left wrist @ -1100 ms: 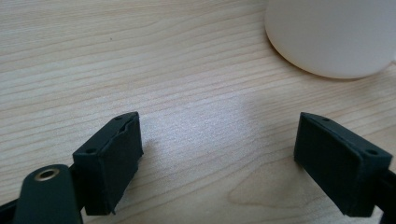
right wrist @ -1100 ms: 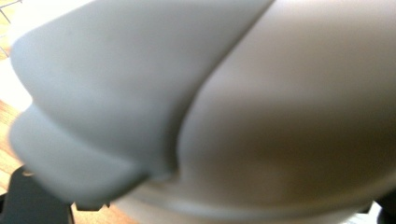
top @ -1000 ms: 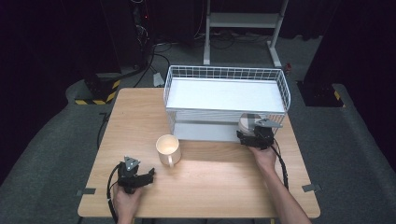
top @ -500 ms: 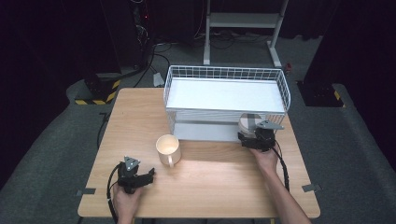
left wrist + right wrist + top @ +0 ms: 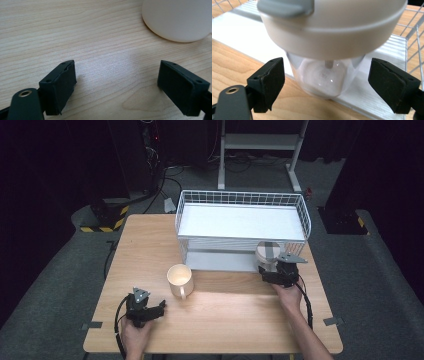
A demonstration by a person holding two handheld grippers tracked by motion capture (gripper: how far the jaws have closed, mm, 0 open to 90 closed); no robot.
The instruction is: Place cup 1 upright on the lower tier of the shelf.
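Observation:
A clear jar [image 5: 266, 254] with a cream lid and a grey tab stands at the table's right, against the foot of the white wire shelf [image 5: 240, 195]. My right gripper [image 5: 272, 268] reaches up to it. In the right gripper view the jar [image 5: 324, 77] stands between the jaws of the right gripper [image 5: 328, 75]. They have just been closing, and a narrow gap still shows on each side. A cream mug [image 5: 179, 279] sits mid-table. My left gripper [image 5: 159, 308] rests near the front left, open and empty, with the mug [image 5: 177, 20] ahead of it.
The wire shelf has a flat white top with a low wire rim and a slatted white base [image 5: 372, 100] under it. Bare wooden table [image 5: 230, 320] lies between the two hands. A dark floor with cables surrounds the table.

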